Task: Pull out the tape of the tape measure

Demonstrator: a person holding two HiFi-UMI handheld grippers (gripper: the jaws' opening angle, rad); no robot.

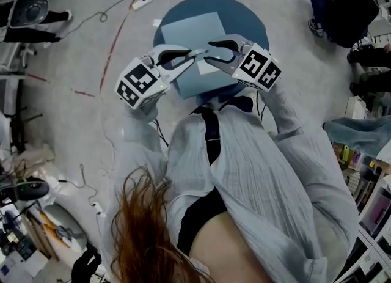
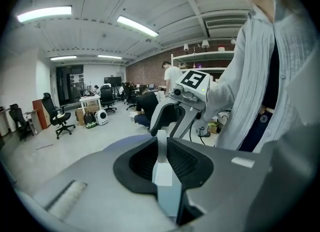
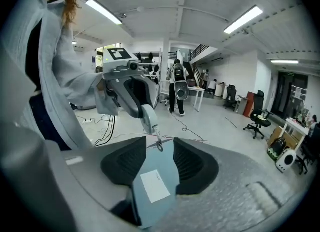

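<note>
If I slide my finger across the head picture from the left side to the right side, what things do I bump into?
Office chair → left gripper → right gripper → seated person in dark clothes. The round blue table lies under both grippers, so it is left out.

The tape measure cannot be made out clearly in any view
</note>
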